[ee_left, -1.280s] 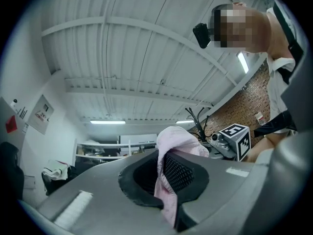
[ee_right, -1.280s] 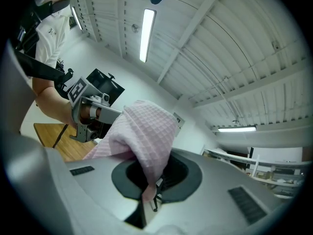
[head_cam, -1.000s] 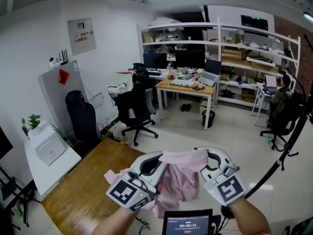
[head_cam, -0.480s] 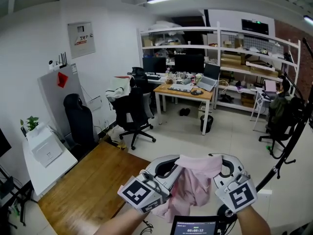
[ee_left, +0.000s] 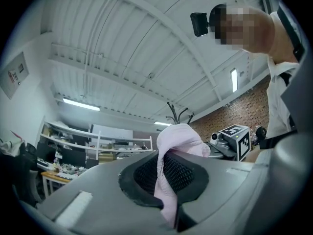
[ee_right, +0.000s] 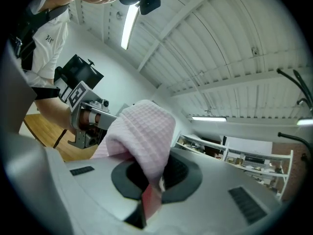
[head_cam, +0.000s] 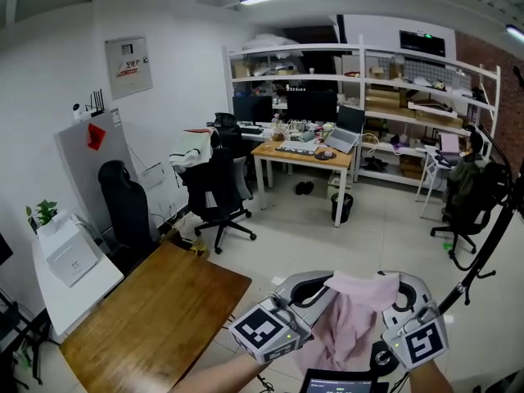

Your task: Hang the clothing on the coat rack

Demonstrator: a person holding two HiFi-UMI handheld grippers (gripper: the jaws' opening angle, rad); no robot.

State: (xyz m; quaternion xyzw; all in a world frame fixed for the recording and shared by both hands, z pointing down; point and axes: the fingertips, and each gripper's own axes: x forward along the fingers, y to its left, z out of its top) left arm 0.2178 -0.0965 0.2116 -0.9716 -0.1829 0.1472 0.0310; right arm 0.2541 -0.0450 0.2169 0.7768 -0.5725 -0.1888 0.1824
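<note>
No text can be read; the wall notice (head_cam: 128, 66) bears red print, probably too small to decipher.

Office-workshop, probably: desk (head_cam: 288, 155) with monitors (head_cam: 312, 106), swivel chairs (head_cam: 213, 188), cluttered shelves (head_cam: 409, 98)

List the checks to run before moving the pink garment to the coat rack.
1. Left gripper grip: ok, fingers shut on the pink waffle-knit garment.
2. Right gripper grip: ok, shut on the same garment.
3. Garment off the wooden table: ok, it hangs between the grippers, beside the table's edge.
4. Black coat rack located: ok, its pole stands to the right.
5. Free hook: cannot tell, the hooks show too small.
</note>
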